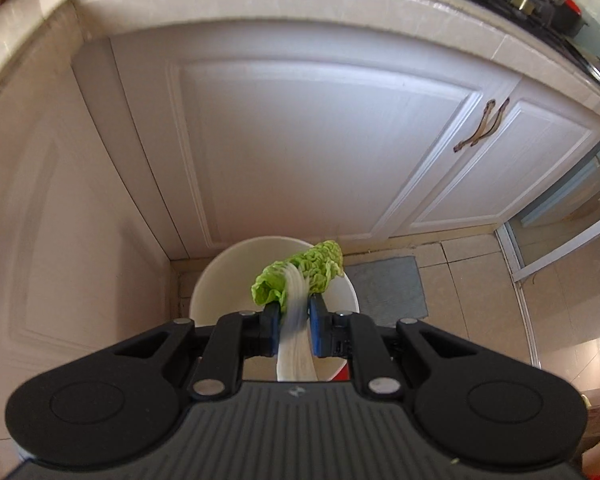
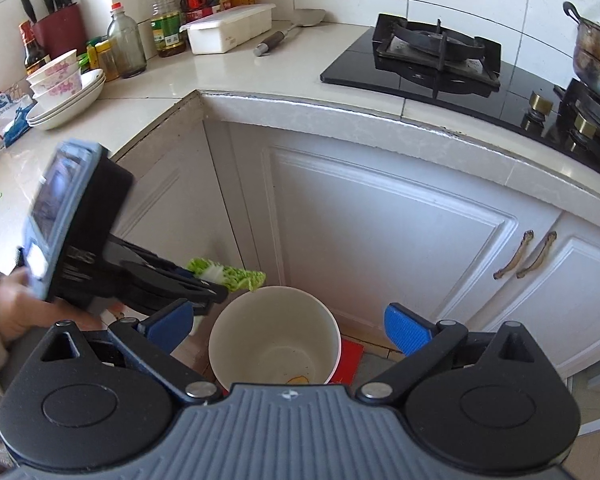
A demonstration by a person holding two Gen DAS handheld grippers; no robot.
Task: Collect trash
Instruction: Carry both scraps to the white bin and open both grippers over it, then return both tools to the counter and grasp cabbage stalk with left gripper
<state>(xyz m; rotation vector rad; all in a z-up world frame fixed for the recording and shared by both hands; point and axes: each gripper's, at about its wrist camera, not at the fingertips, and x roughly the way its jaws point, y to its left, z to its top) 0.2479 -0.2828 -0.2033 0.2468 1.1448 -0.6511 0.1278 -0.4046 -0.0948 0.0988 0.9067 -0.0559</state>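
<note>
Cabbage leaf (image 1: 300, 280) clamped between left tool (image 1: 293, 320) pads, above white bin (image 2: 276, 336)

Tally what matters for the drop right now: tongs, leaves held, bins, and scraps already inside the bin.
Tongs: 2, the left tongs shut on the cabbage leaf, the right tongs open
Cabbage leaves held: 1
Bins: 1, the white bin on the floor
Scraps in bin: 1, a yellow scrap
Total: 5
</note>
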